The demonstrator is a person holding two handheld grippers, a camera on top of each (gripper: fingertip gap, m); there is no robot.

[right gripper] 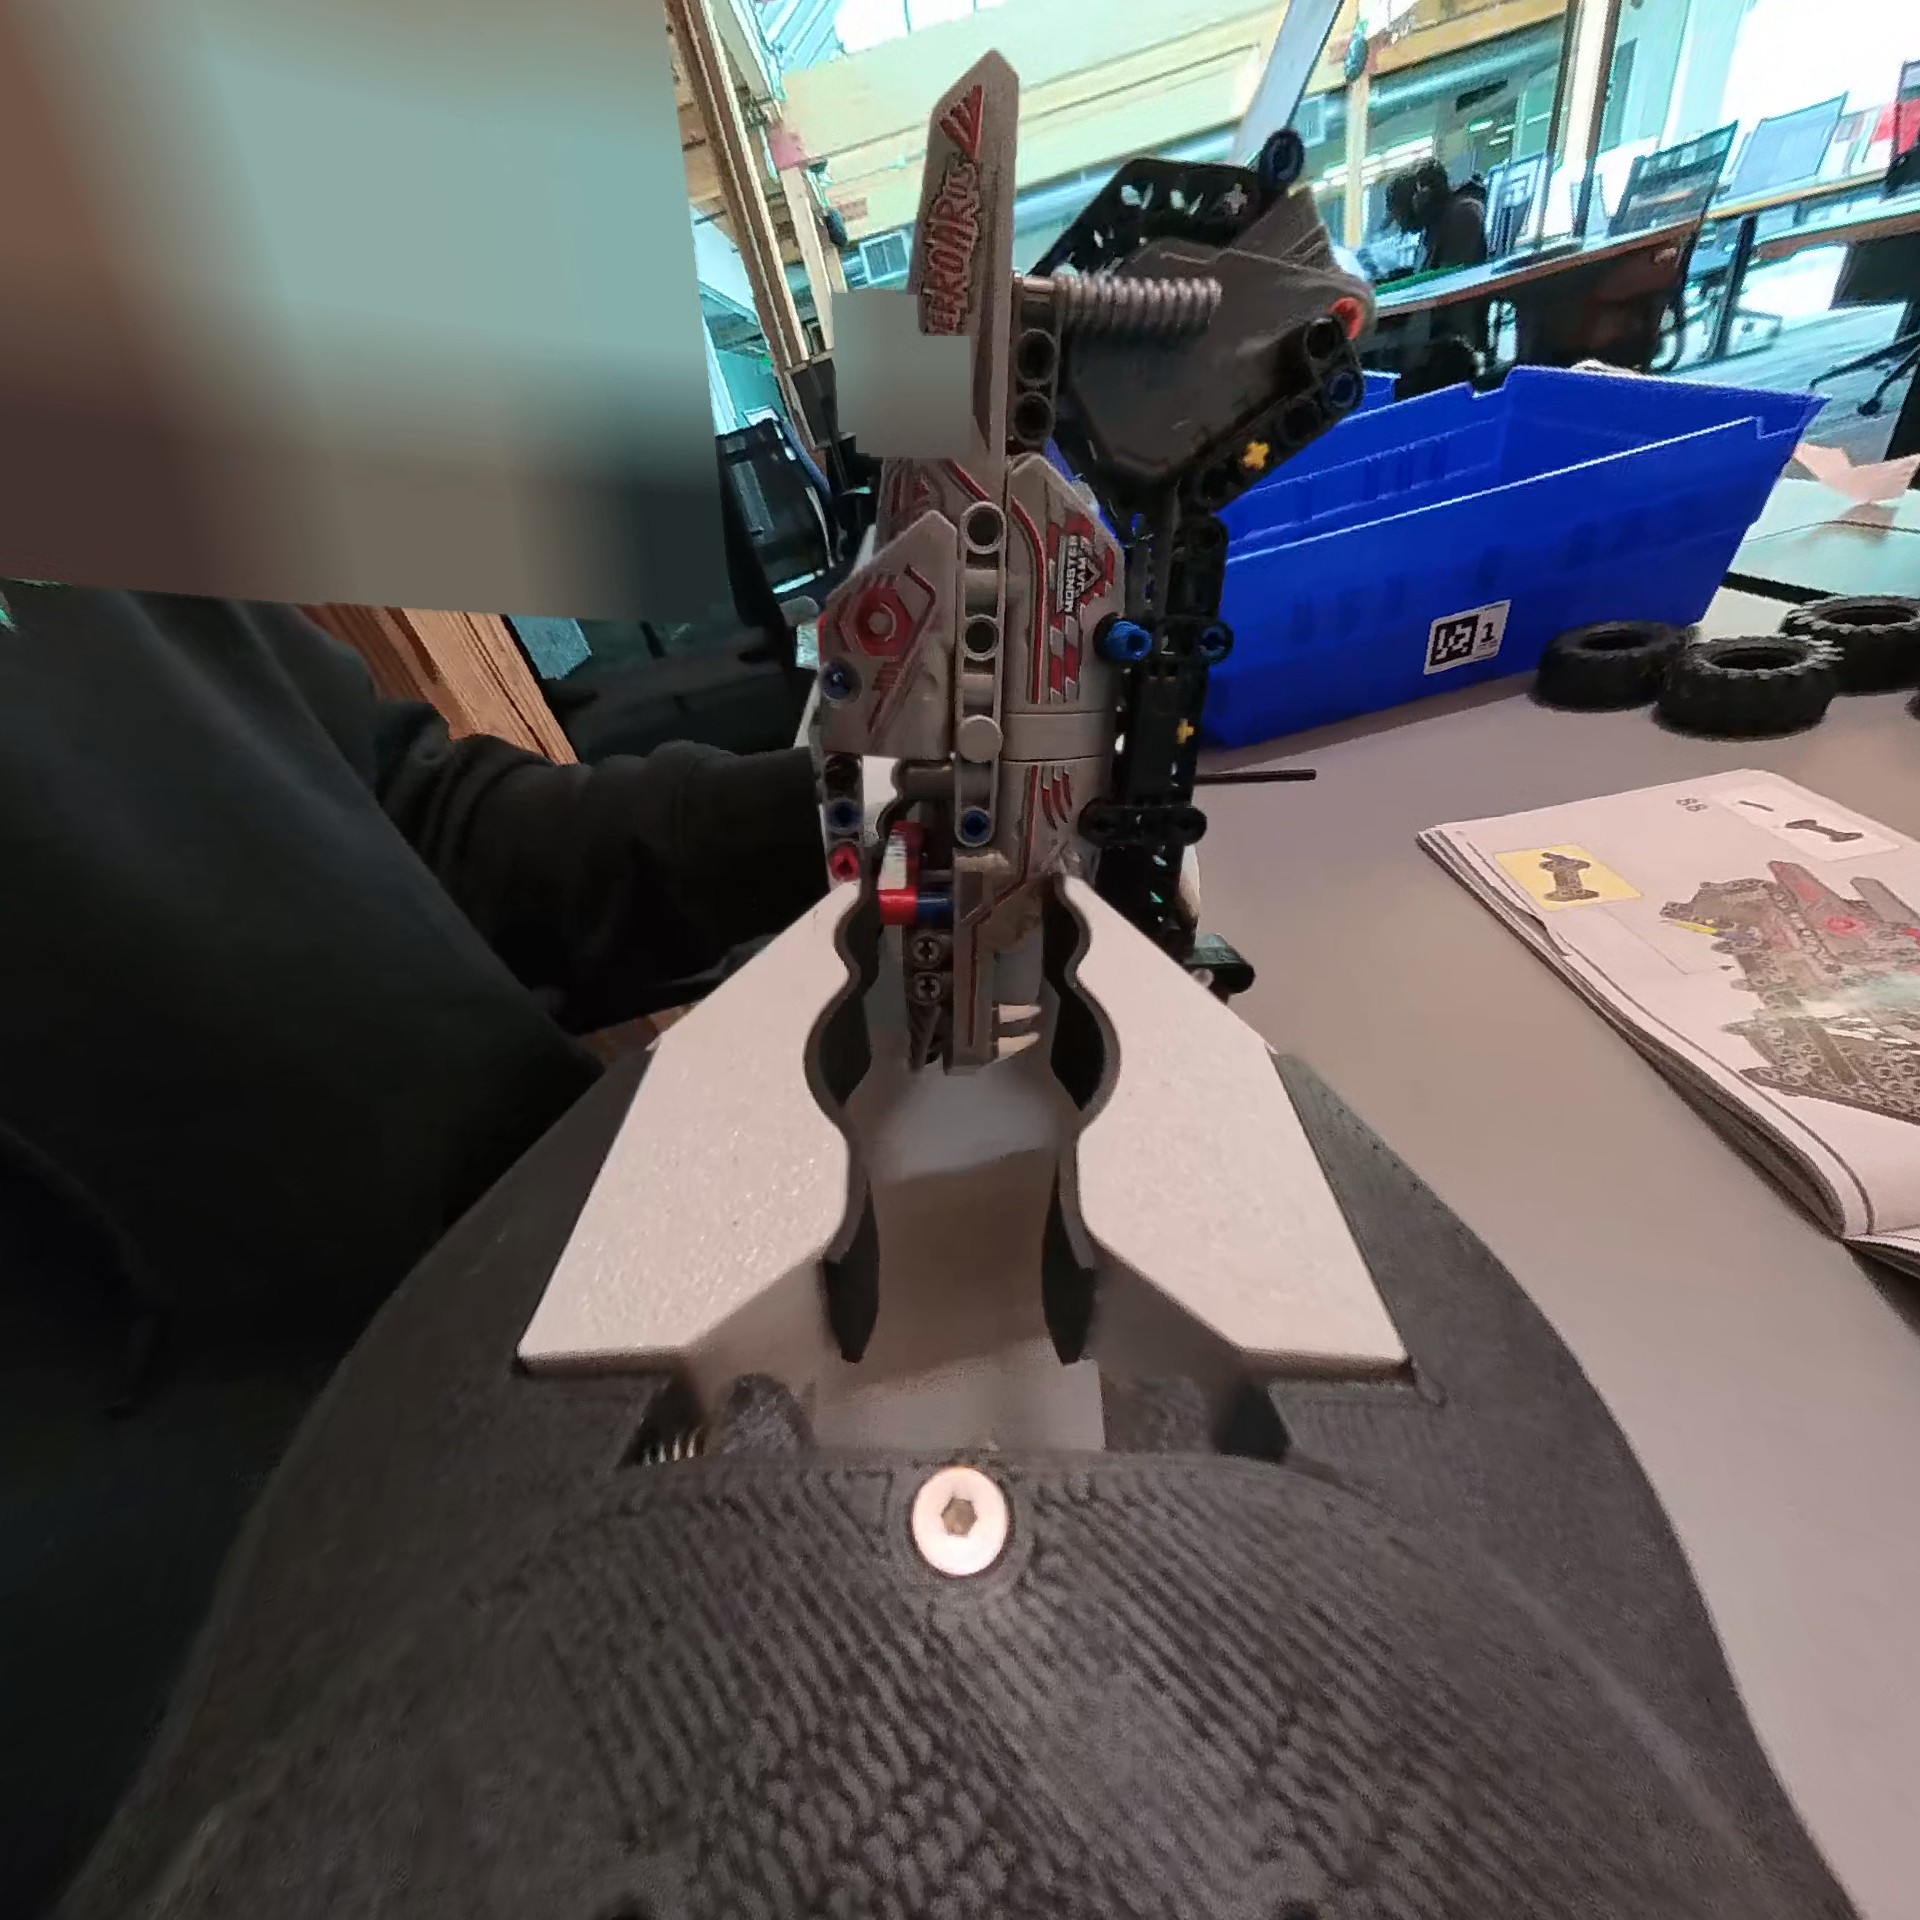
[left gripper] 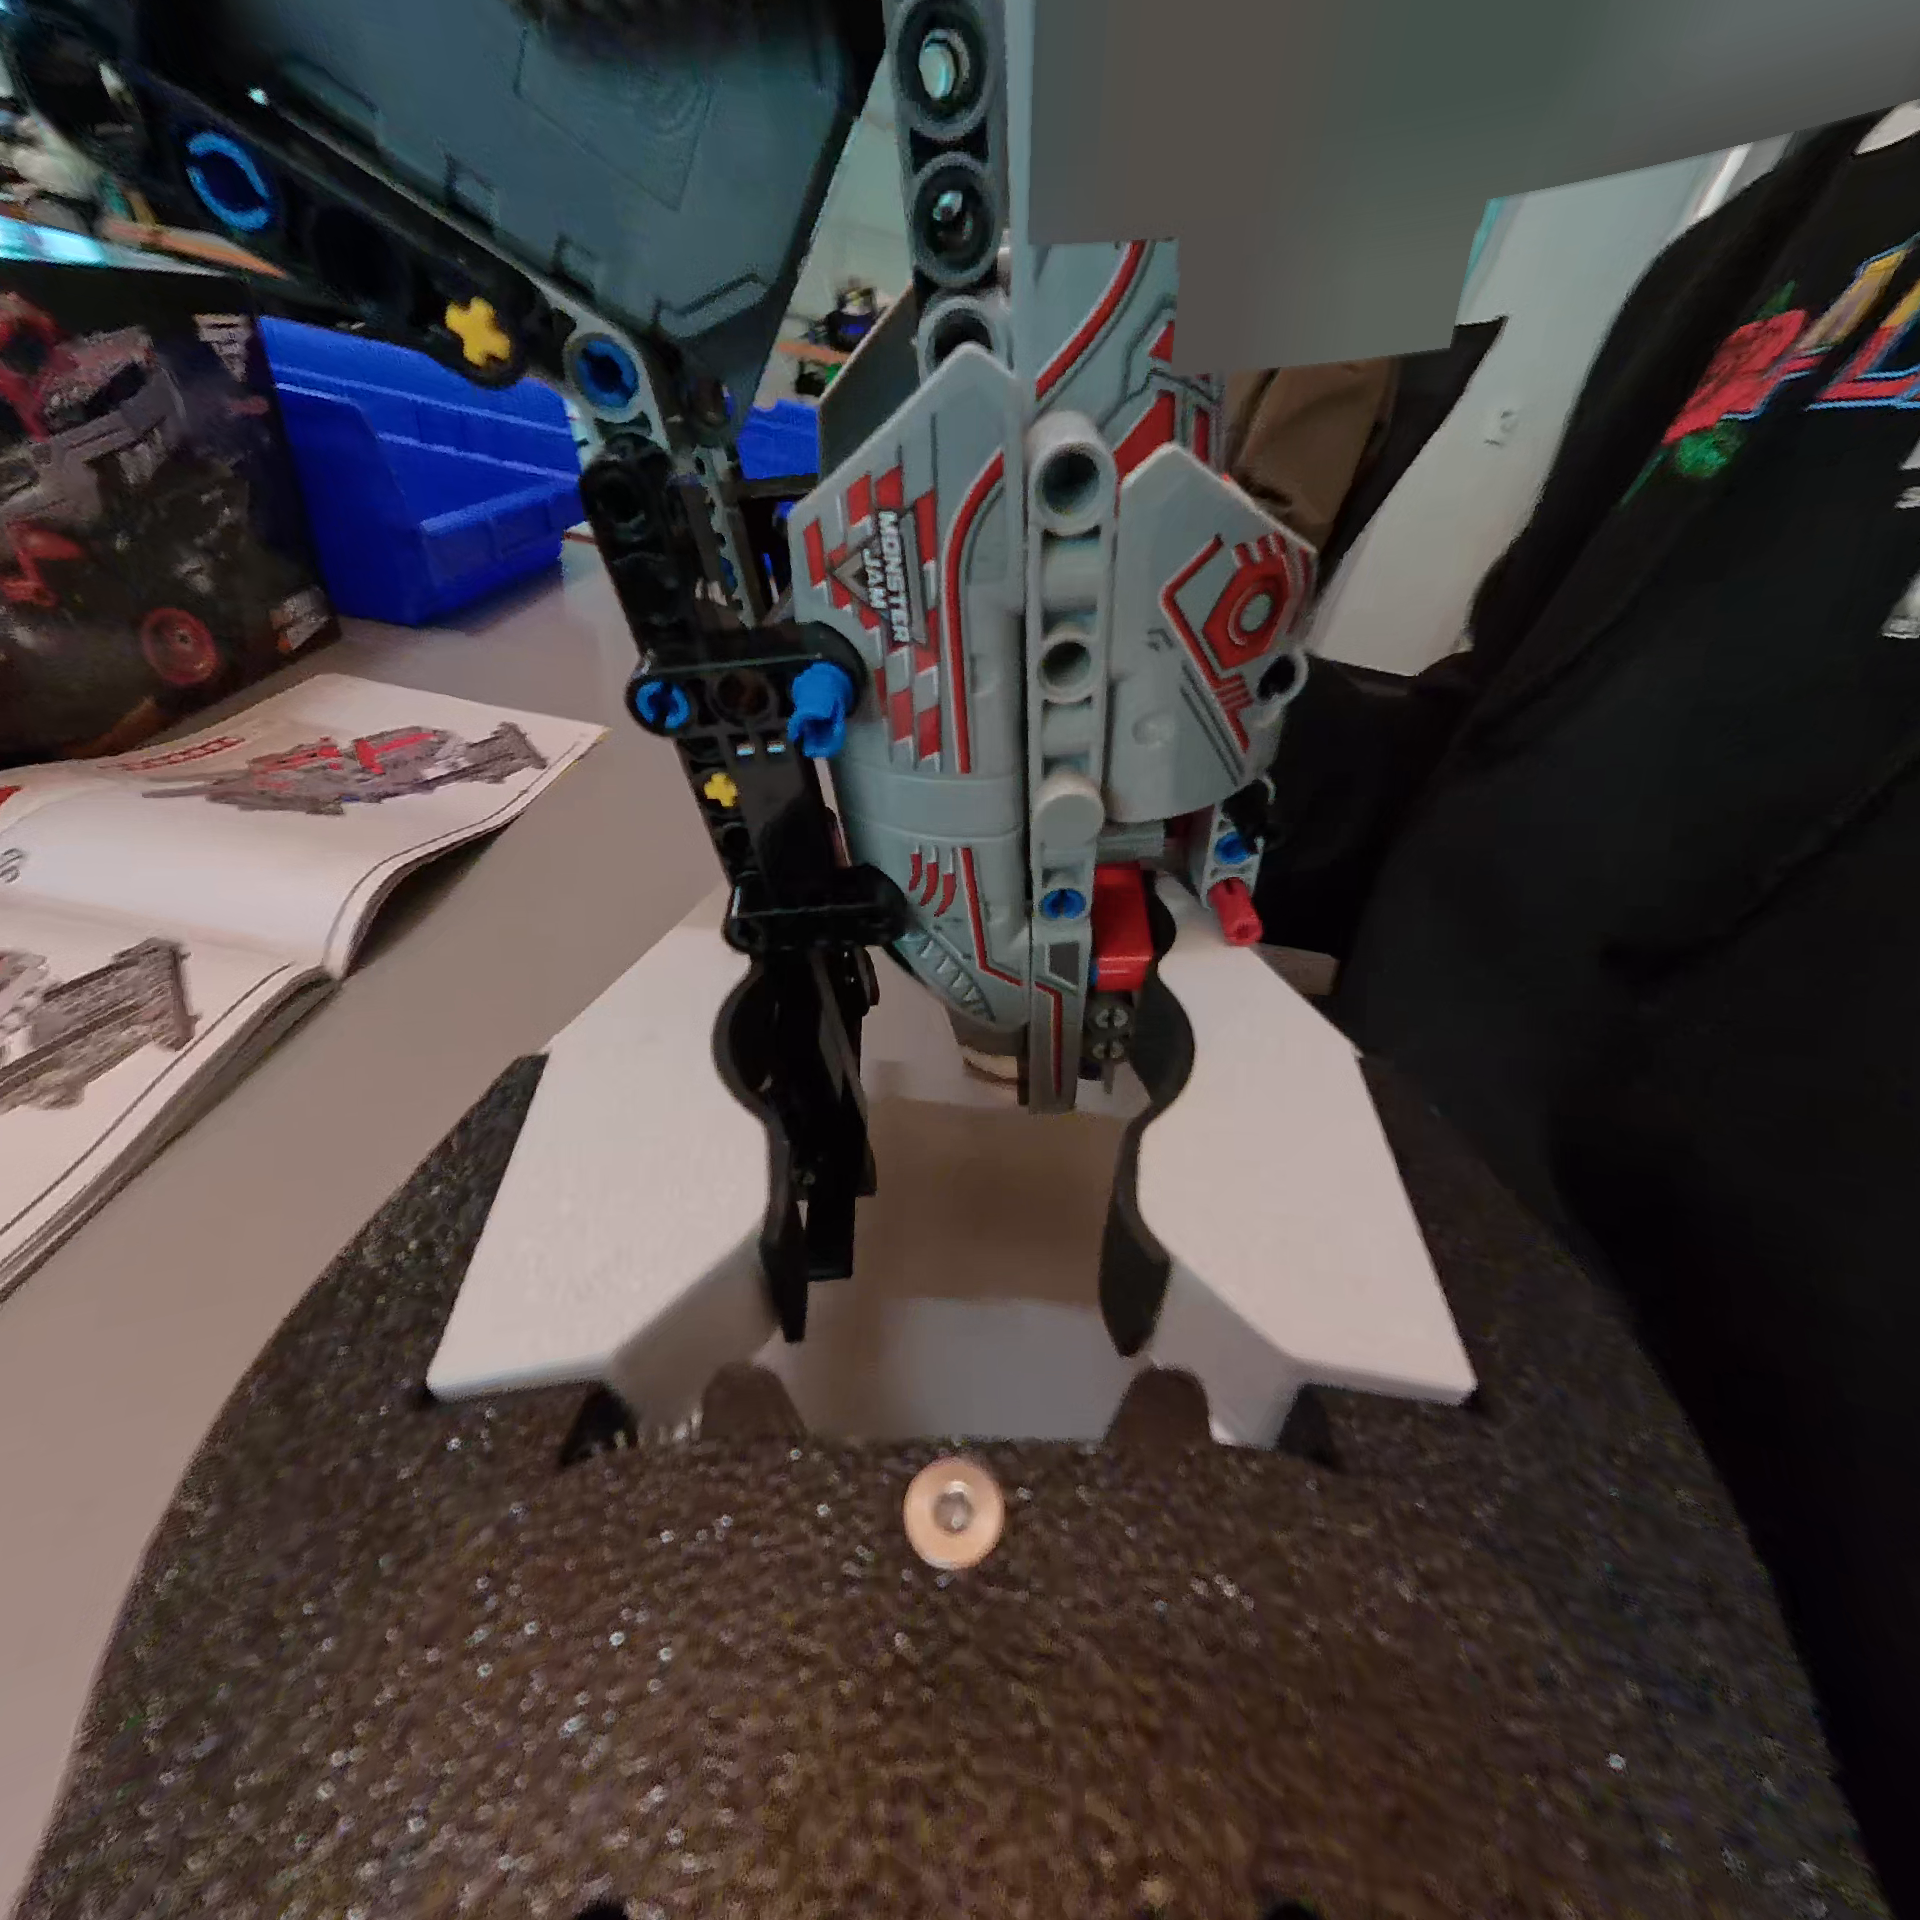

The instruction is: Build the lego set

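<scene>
Grey tabletop [right gripper: 1403, 1039] in a glazed workshop room carries a blue bin [right gripper: 1507, 520], loose black tyres [right gripper: 1745, 681], an open instruction booklet [right gripper: 1714, 987] and a set box [left gripper: 135, 499]. The lego model [left gripper: 997, 665] stands upright, held above the tabletop: left tongs [left gripper: 951, 997] pinch its lower end, right tongs [right gripper: 961, 935] likewise. Blur patches hide the upper background; panel stickers and a square bin tag bear printing.

Both views are evenly and brightly lit. In the right wrist view daylight floods in from far windows [right gripper: 1455, 94], slightly overexposed. Wide-angle distortion bends the edges. The near gripper housing is soft, and the open booklet [left gripper: 208, 883] at left blurs slightly. Shadows are soft.
</scene>
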